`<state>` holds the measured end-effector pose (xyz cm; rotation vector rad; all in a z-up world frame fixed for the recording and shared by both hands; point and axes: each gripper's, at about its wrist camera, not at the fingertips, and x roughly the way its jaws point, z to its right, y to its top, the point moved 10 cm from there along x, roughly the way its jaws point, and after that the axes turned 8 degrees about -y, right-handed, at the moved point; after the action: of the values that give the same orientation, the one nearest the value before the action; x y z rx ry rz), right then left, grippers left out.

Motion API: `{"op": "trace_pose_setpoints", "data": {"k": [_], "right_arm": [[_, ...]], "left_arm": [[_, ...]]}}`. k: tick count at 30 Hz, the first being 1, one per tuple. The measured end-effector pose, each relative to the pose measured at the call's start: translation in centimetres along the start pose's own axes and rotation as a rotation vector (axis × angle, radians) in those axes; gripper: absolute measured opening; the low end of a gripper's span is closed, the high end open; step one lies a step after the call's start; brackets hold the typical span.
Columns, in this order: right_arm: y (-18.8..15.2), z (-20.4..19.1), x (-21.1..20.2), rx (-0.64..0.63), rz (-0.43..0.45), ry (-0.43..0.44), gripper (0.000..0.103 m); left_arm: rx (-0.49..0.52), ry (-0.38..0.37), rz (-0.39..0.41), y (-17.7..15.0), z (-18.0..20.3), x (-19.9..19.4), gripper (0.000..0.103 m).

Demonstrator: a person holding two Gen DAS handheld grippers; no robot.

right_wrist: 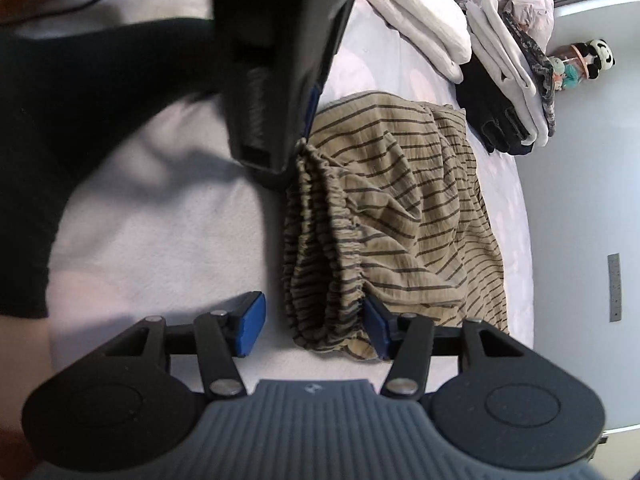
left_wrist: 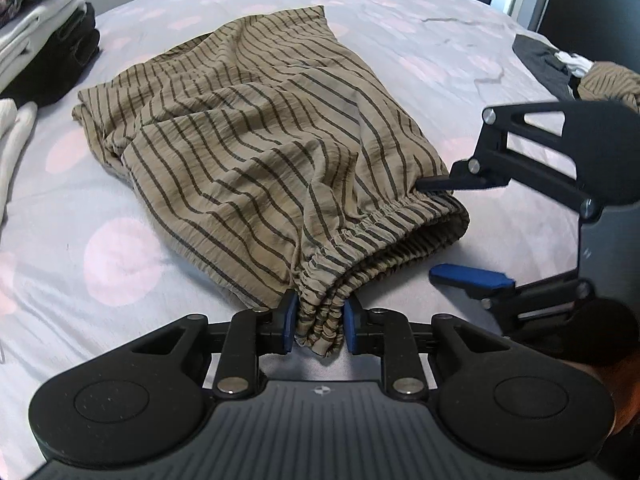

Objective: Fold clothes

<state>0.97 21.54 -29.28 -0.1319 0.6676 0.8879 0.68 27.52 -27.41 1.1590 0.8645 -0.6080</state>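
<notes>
Tan shorts with dark stripes [left_wrist: 260, 132] lie folded on the bed, the elastic waistband [left_wrist: 384, 224] nearest me. My left gripper [left_wrist: 319, 326] is shut on the bunched near corner of the waistband. My right gripper [right_wrist: 314, 326] is open around the other end of the waistband [right_wrist: 320, 240]; one blue pad [right_wrist: 376, 320] touches the cloth, the other pad [right_wrist: 252, 320] stands apart on the sheet. The right gripper also shows in the left wrist view [left_wrist: 436, 228], jaws spread around the waistband end. The shorts show in the right wrist view [right_wrist: 420, 208].
The bed sheet [left_wrist: 100, 240] is pale lilac with pink dots. A stack of folded white and black clothes [left_wrist: 44, 40] sits far left, also in the right view [right_wrist: 504, 92]. Loose dark and striped clothes [left_wrist: 568, 68] lie far right. A panda toy [right_wrist: 592, 58] stands on a shelf.
</notes>
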Motion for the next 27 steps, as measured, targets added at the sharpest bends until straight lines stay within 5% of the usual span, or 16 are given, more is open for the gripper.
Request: {"op": "trace_pose_setpoints", "data": {"k": [4,8,10,17,27], "right_arm": [[-0.1,-0.3,0.5,-0.061,0.011,-0.076,0.053],[-0.3,-0.2,0.6,-0.095,0.015,-0.133,0.026],[-0.1,1.0,-0.2,-0.055,0.022,-0.151,0.022],[0.4,4.8,-4.4,0.050,0.033,-0.184,0.020],[0.4,4.8,-13.7,0.187,0.038,-0.084,0.019]], "left_arm": [[-0.013,0.007,0.008,0.1,-0.1,-0.1,0.025],[-0.032,0.029,0.019,0.3,0.0,-0.6,0.023],[-0.016,0.048,0.027,0.5,0.4,-1.1,0.022],[0.080,0.061,0.029,1.8,3.2,-4.9,0.021],[0.211,0.009,-0.030,-1.4,9.5,-10.9,0.020]]}}
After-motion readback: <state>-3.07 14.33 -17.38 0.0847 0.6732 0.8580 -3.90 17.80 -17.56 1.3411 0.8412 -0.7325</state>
